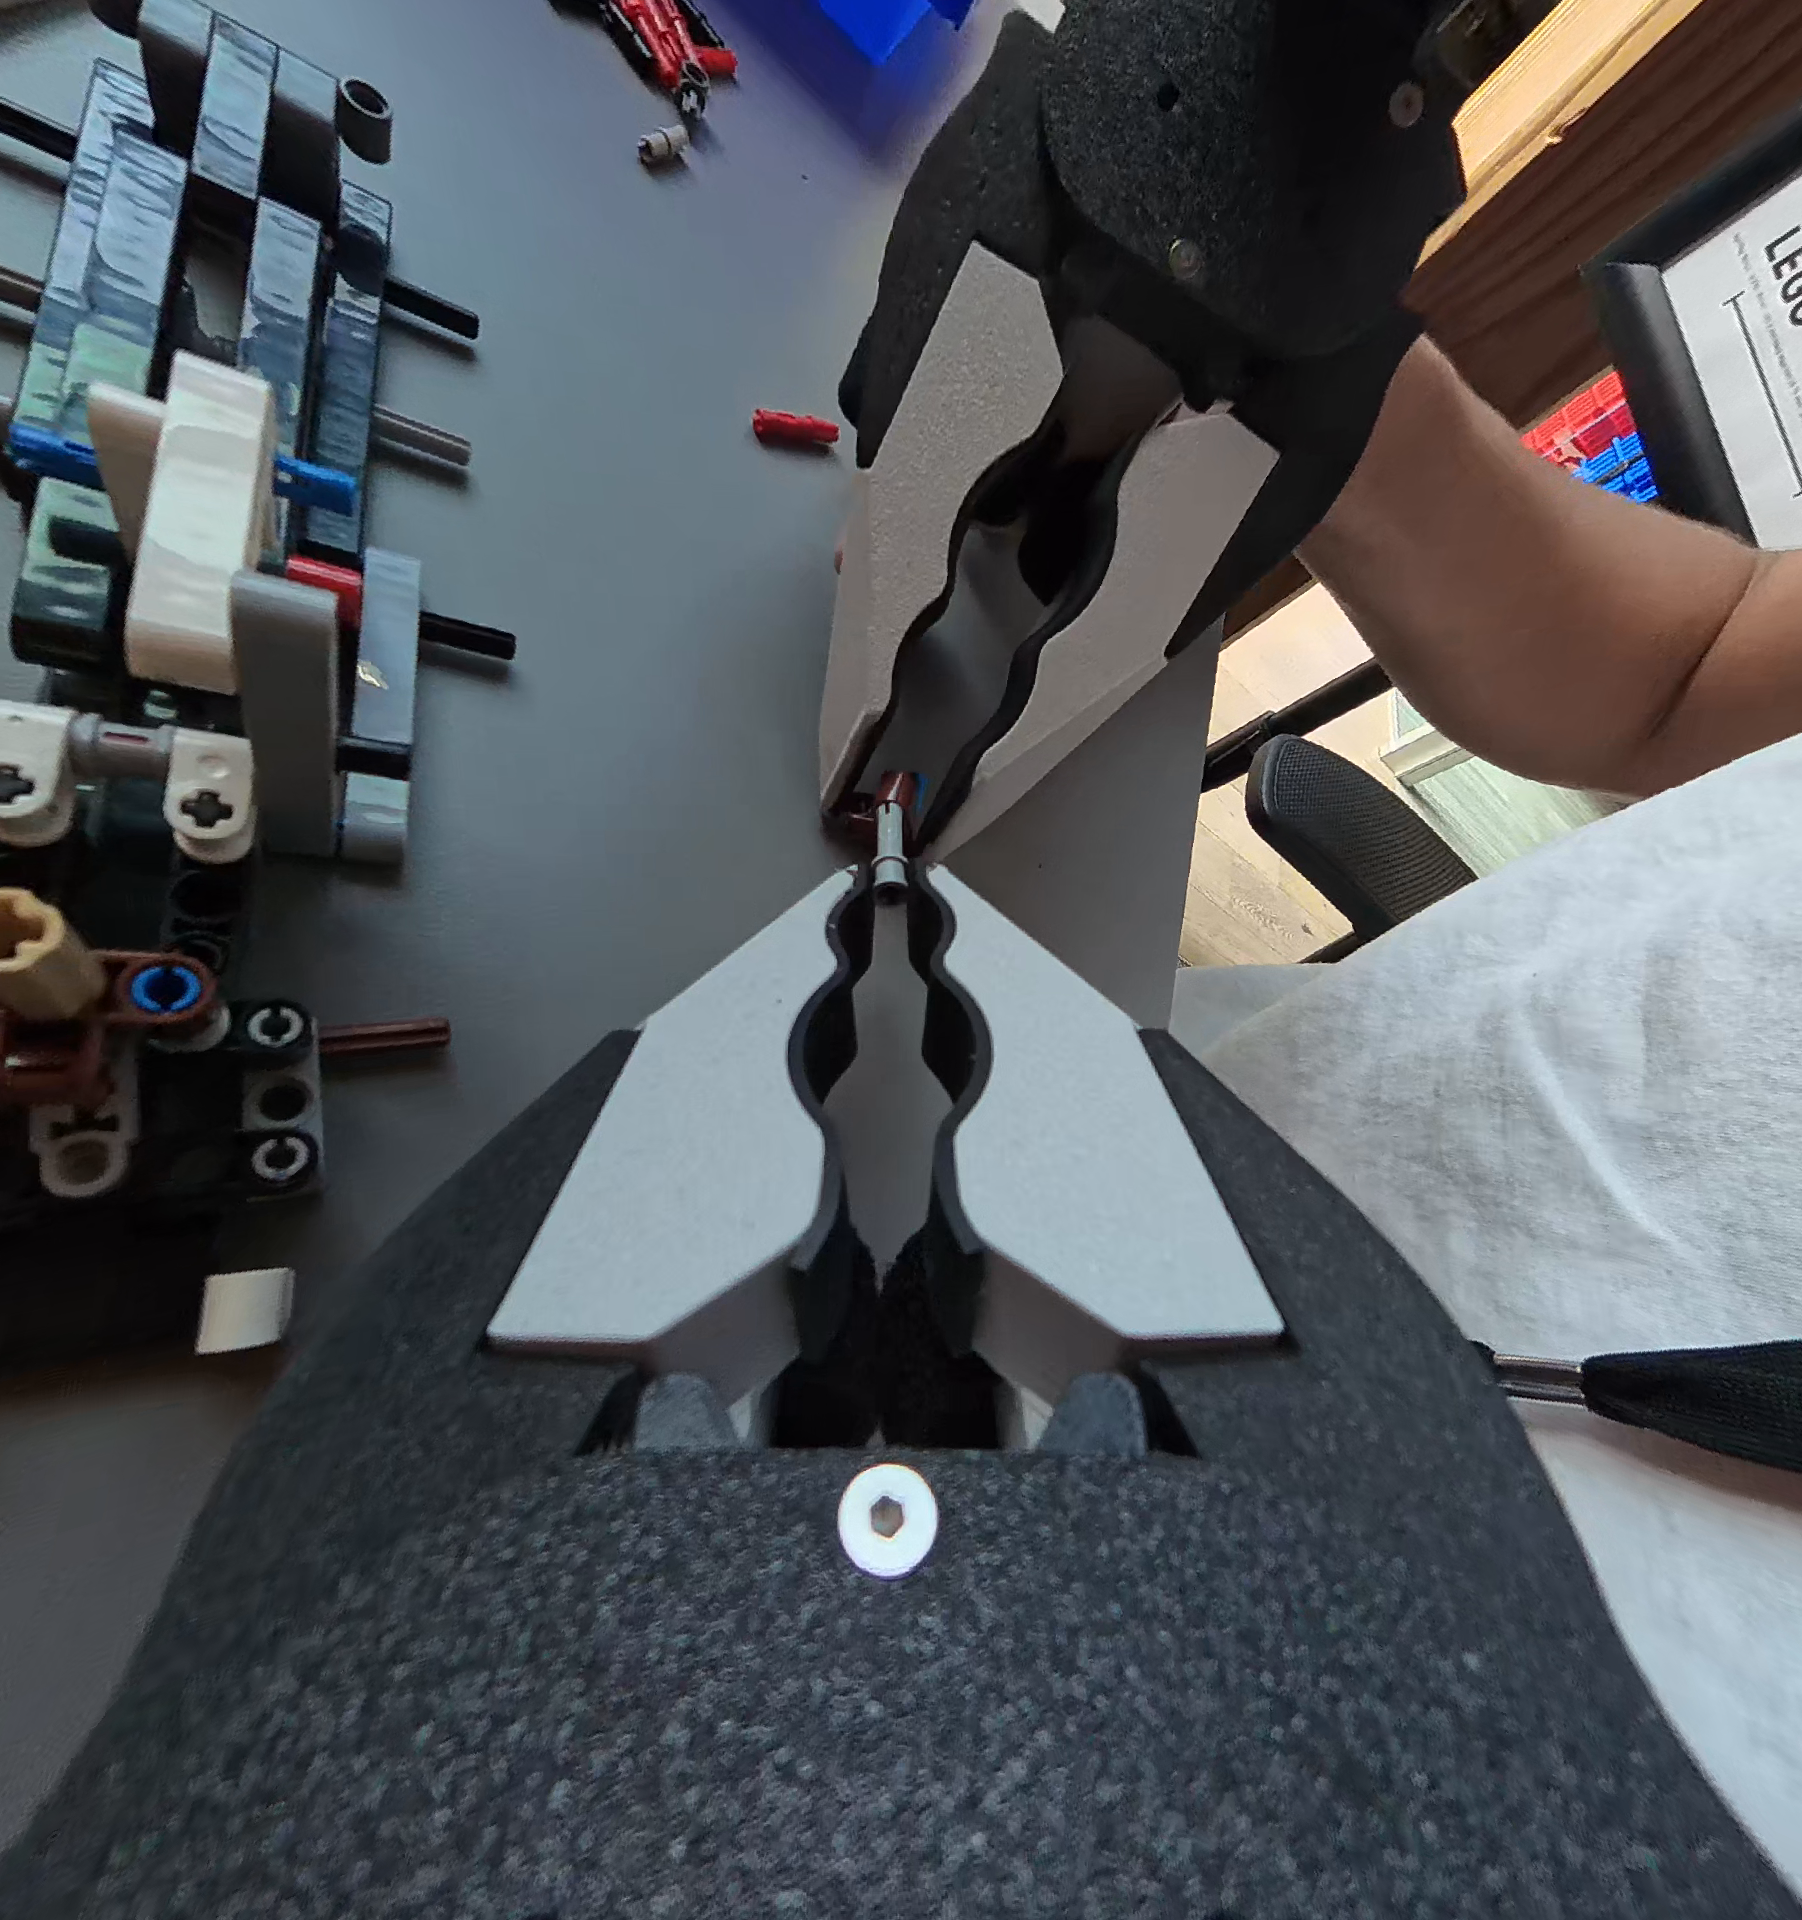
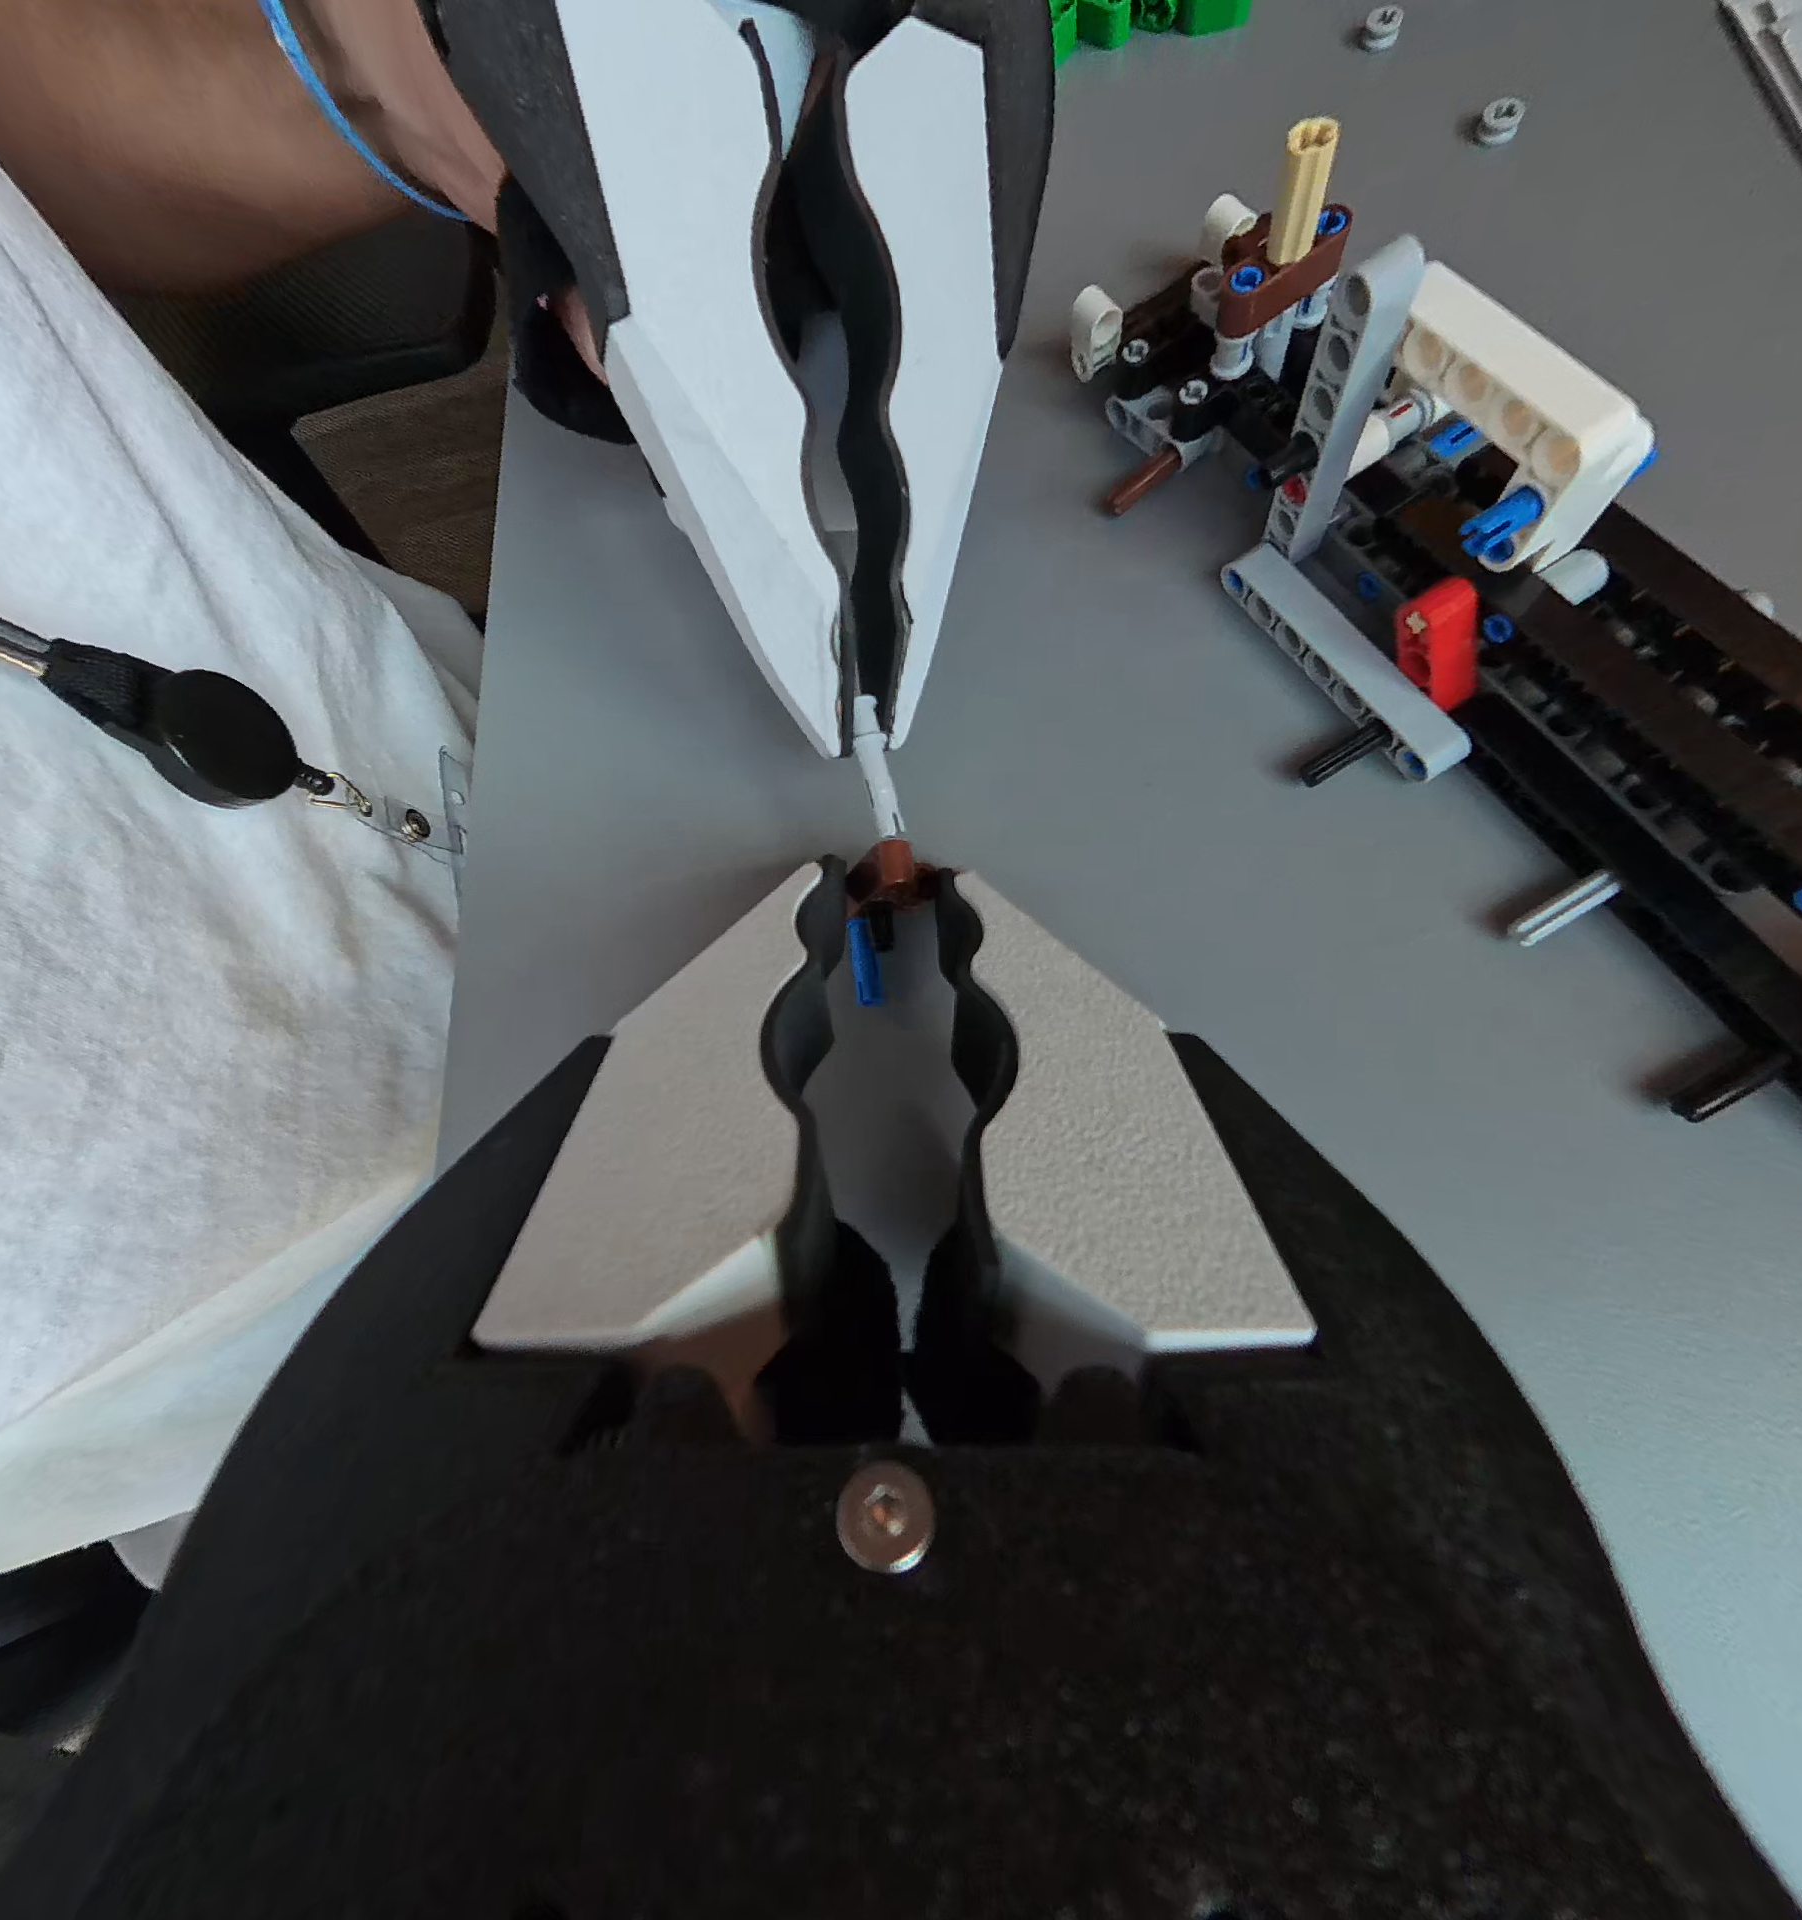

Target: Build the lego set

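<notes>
My left gripper (image 1: 891, 891) is shut on a small light grey pin (image 1: 891, 847). My right gripper (image 2: 884, 883) is shut on a small brown piece (image 2: 884, 871) with a blue pin (image 2: 864, 964) on it. The two grippers meet tip to tip above the table's near edge, and the grey pin's free end (image 2: 884, 792) touches the brown piece (image 1: 892, 792). The right gripper (image 1: 892, 821) shows farther off in the left wrist view, the left gripper (image 2: 869, 740) in the right wrist view. The partly built black, grey and white lego model (image 1: 201, 582) lies on the dark table, also in the right wrist view (image 2: 1416, 499).
Loose red pins (image 1: 795, 428) and a grey connector (image 1: 664, 142) lie on the table (image 1: 616, 644) beyond the grippers. Small grey bushes (image 2: 1497, 123) and green parts (image 2: 1146, 21) lie at the far edge. A person in a white shirt (image 2: 149, 935) sits close at the table's edge. Left and right tips are no more than a few centimetres apart.
</notes>
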{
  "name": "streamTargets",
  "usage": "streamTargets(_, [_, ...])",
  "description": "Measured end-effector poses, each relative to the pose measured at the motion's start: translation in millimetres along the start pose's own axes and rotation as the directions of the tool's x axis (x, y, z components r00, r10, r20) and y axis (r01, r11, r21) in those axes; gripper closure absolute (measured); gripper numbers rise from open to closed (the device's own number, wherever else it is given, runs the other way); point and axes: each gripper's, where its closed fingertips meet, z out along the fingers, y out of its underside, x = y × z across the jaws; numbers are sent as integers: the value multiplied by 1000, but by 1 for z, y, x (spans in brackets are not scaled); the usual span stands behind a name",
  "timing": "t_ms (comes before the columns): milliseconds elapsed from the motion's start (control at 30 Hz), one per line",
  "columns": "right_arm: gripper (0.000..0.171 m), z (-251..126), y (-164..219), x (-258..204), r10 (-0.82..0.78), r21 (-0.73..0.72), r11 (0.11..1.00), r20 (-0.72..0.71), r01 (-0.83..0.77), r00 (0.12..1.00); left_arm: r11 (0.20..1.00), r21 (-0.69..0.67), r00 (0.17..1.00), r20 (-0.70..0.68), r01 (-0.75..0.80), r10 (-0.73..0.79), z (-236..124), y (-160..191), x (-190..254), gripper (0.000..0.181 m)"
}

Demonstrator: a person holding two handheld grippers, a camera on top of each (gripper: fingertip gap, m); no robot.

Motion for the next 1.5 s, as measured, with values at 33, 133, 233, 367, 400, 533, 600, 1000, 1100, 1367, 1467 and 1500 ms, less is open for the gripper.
streamTargets(33, [155, 0, 0, -1, -4, -2, 1000, 6, 4, 1000, 1000, -4, 1000, 0, 1, -1, 0, 0, 0, 177])
streamTargets(133, [155, 1, 0, -2, 2, -5, 1000, 23, -2, 1000, 1000, -25, 1000, -1, -9, 9, 3, 3, 1, 177])
streamTargets(233, [155, 1, 0, -2, -2, -7, 1000, 25, 2, 1000, 1000, -28, 1000, -11, 0, 0, 3, 3, 1, 177])
streamTargets(367, [155, 1, 0, -2, -3, -7, 1000, 25, 3, 1000, 1000, -30, 1000, -20, -2, 2, 3, 2, 1, 177])
streamTargets(400, [155, 1, 0, -2, -3, -7, 1000, 23, 3, 1000, 1000, -29, 1000, -22, -2, 2, 3, 2, 1, 177])
streamTargets(533, [155, 1, 0, -2, -9, -6, 1000, 13, 9, 1000, 1000, -26, 1000, -21, -2, 2, 2, 2, 1, 177])
streamTargets(600, [155, 1, 0, -2, -4, -5, 1000, 15, 4, 1000, 1000, -26, 1000, -20, -4, 4, 3, 2, 1, 177])
streamTargets(1000, [155, 1, 0, -3, 16, -8, 1000, 40, -16, 999, 982, -55, 982, 39, -182, 184, 3, 3, 1, 177])
streamTargets(1100, [155, 1, 0, -3, 18, -8, 1000, 38, -17, 999, 956, -70, 955, 72, -284, 289, 2, 3, 1, 177])
streamTargets(1367, [155, 1, 0, -3, 18, -8, 1000, 39, -18, 999, 882, -96, 871, 138, -462, 472, 3, 3, 0, 177])
streamTargets(1467, [155, 1, 0, -3, 18, -8, 1000, 41, -18, 999, 809, -119, 789, 178, -576, 588, 3, 2, 0, 177])
streamTargets(1500, [155, 1, 0, -3, 18, -8, 1000, 41, -18, 999, 791, -124, 770, 181, -599, 612, 3, 3, -1, 177])
